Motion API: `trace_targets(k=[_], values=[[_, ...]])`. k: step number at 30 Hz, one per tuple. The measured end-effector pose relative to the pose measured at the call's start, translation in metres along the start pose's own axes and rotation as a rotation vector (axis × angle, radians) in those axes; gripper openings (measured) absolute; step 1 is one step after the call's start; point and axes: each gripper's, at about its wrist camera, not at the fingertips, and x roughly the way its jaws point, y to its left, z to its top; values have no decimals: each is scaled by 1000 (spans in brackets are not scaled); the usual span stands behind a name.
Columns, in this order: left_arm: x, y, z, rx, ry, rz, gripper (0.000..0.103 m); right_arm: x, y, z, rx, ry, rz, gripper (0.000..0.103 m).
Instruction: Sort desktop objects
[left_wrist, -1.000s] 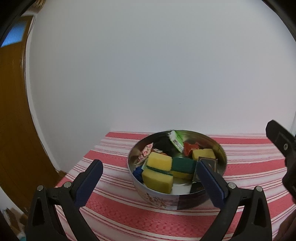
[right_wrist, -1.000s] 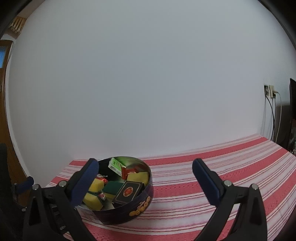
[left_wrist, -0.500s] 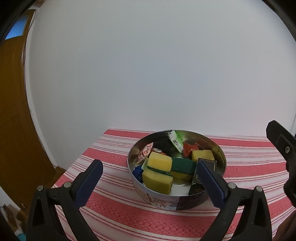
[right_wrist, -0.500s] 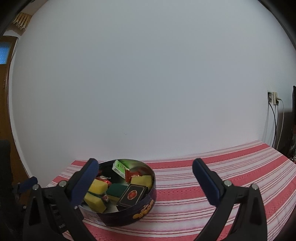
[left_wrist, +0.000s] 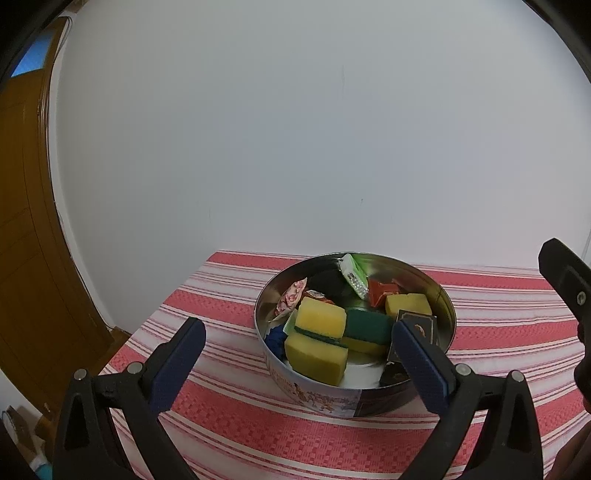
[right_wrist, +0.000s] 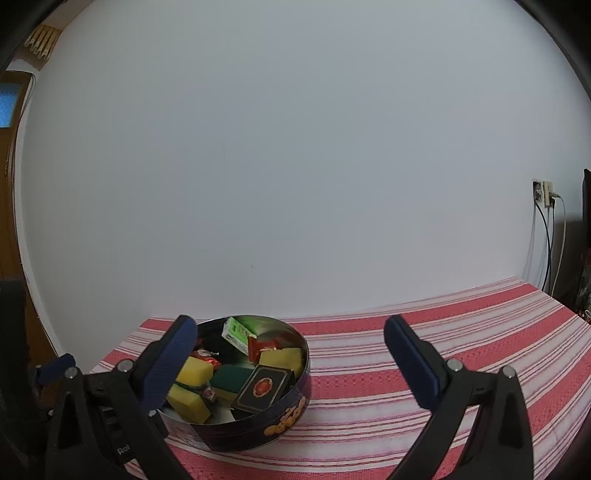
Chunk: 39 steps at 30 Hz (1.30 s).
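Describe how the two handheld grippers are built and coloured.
The left gripper and right gripper match: black angular plastic frames, silver pivot bolts, two long fingers faced with dark blue textured pads. White lettering, cut off, marks the right gripper's frame. No cables visible.

Red-and-white striped table; dark blue printed tin holds yellow-green sponges; blue-padded fingers.

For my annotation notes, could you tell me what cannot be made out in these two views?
- Tin bottom: both views, sponges and card box cover it.
- Green packet print: too small in both.
- Blue item: left view, half hidden under a sponge.
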Motion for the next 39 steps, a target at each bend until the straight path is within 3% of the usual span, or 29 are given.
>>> trace_targets(k=[39], values=[[22, -8, -2, 19, 51, -33, 102, 7, -9, -5, 24, 41, -2, 103]])
